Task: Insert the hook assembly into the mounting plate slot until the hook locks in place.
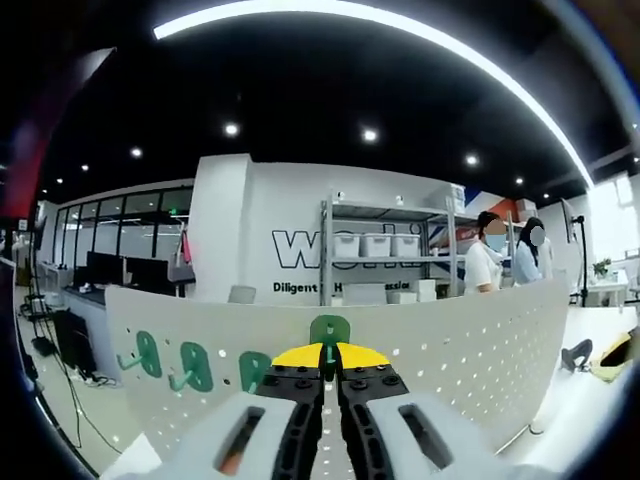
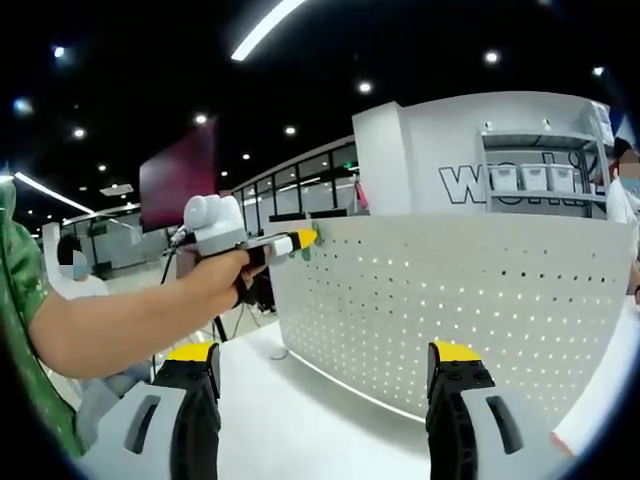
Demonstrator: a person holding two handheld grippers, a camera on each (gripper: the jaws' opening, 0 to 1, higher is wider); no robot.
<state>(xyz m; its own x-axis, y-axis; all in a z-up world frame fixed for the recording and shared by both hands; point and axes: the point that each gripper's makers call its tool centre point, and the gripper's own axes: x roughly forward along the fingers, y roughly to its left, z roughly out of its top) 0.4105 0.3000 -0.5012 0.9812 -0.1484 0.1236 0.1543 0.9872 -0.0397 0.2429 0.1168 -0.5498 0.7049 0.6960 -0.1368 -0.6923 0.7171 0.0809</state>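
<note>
White perforated metal makes the pegboard (image 1: 440,340), which stands upright on the worktop (image 1: 590,400) in the left gripper view. The left hand-held gripper (image 1: 331,358) has its yellow-tipped jaws pressed together on a green hook (image 1: 330,333) at the top edge of the board. Three more green hooks (image 1: 193,366) sit on the board to the left. Behind the board stand a shelf (image 1: 385,250) with white bins and two people (image 1: 487,255).

In the right gripper view, the right hand-held gripper (image 2: 325,365) is spread wide, holding nothing, above the white worktop (image 2: 300,420). The pegboard (image 2: 450,300) is ahead. From the left a hand (image 2: 215,280) holds the left hand-held gripper (image 2: 305,238) against the board's upper corner.
</note>
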